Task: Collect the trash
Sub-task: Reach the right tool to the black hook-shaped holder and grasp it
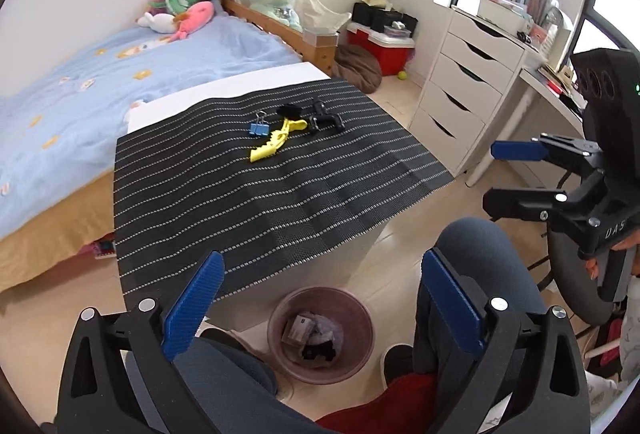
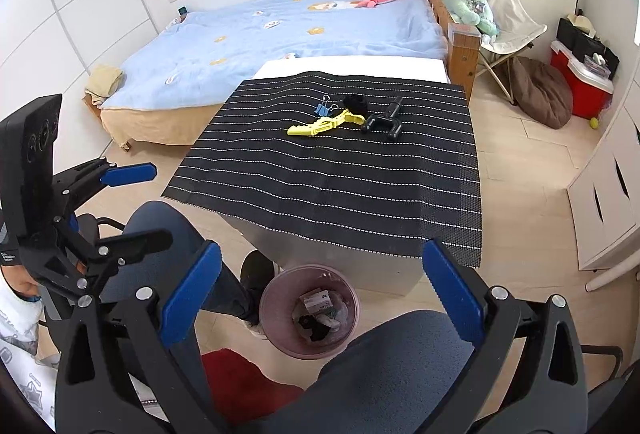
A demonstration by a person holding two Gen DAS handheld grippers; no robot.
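1. Left wrist view showed the bed [image 1: 120,74] behind the tabletop [image 1: 256,186], which was covered by a striped black mat.
2. On the floor, a pink trash bin [image 1: 320,334] stood against the tabletop's front, holding a small box and dark scraps.
3. Left tongs [image 1: 320,306] and right tongs [image 2: 320,294] both gaped wide, gripping nothing.
4. A yellow clip [image 1: 276,140], black clamp [image 1: 324,118] and blue binder clip [image 1: 258,128] lay clustered on the mat.

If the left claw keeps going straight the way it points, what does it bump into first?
Probably the striped black mat on the table. The left gripper is open and holds nothing, and that mat lies right ahead between its fingers. Depth is hard to judge, so it might pass just over the near edge.
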